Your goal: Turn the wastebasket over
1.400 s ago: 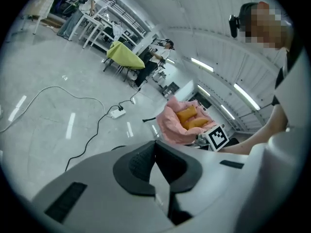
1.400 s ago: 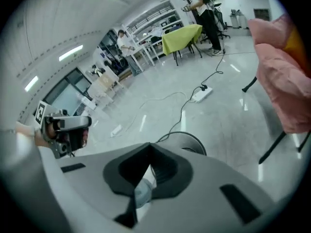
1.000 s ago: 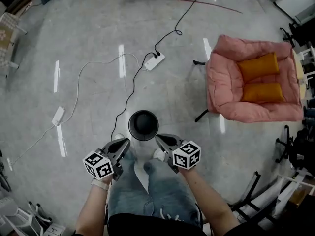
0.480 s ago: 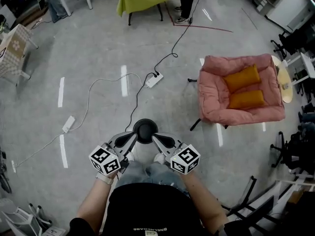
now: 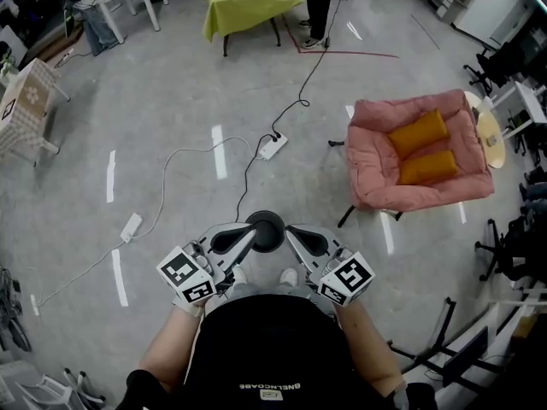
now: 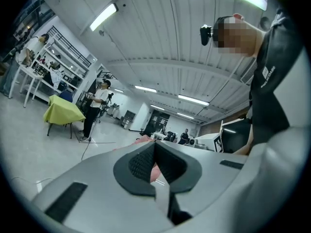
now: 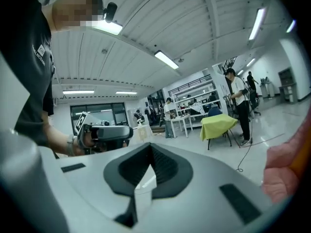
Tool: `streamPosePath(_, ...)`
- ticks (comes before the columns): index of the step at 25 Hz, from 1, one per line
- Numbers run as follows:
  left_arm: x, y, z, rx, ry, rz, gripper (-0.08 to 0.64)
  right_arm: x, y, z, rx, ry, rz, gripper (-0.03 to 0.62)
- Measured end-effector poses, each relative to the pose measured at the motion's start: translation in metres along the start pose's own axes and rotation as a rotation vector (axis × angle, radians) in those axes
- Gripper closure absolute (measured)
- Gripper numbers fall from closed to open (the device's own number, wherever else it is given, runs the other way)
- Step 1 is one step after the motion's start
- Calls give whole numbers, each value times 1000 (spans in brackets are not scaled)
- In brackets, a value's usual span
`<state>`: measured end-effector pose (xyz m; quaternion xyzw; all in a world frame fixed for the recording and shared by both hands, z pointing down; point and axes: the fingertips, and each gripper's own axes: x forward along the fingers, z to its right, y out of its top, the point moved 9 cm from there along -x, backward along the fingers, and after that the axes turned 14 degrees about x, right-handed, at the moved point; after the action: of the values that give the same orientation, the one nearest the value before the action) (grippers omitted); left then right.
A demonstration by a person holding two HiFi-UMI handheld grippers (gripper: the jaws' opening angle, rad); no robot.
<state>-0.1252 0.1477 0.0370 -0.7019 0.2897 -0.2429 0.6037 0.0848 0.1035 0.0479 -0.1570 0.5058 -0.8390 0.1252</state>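
as grippers (image 5: pixel 249 238) (image 5: pixel 291 232) pinch it, wastebasket (image 5: pixel 266 226) hangs.

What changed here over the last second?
The person stood up, lifting the left gripper and right gripper up from the wastebasket. Nothing was gripped or released. Both stayed shut and empty; the wastebasket stayed put on the floor.

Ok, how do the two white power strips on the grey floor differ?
The middle white power strip has black cables running to it; the left white power strip shows only white ones. The middle one lies ahead of the black round wastebasket, the left one off to its side. Both lie flat on the grey floor, seemingly joined by a white cable.
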Motion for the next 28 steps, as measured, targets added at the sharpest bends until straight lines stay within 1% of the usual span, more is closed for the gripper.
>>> streamPosePath(4,3,10,0,50,-19,-4,548,-1,12,-7,-35,-9,20,583)
streamPosePath(8,2,12,5,59,-33,-5,548,0,20,-14,-77,-4,26,584)
streamPosePath(12,5,15,11,80,-52,20,548,-4,24,-16,-86,-12,45,584)
streamPosePath(14,5,19,11,88,-49,35,548,-4,26,-16,-90,-14,50,584)
streamPosePath(17,6,28,12,107,-65,60,548,-5,30,-15,-90,-13,58,584)
streamPosePath(20,9,34,17,155,-54,41,548,-9,32,-18,-99,-11,70,584)
streamPosePath(23,9,37,20,189,-38,20,546,-7,32,-22,-139,-19,27,584)
streamPosePath(25,9,40,21,203,-35,26,548,-5,33,-24,-172,-30,-2,584)
streamPosePath(28,10,41,23,210,-46,36,548,-9,33,-25,-186,-30,-11,584)
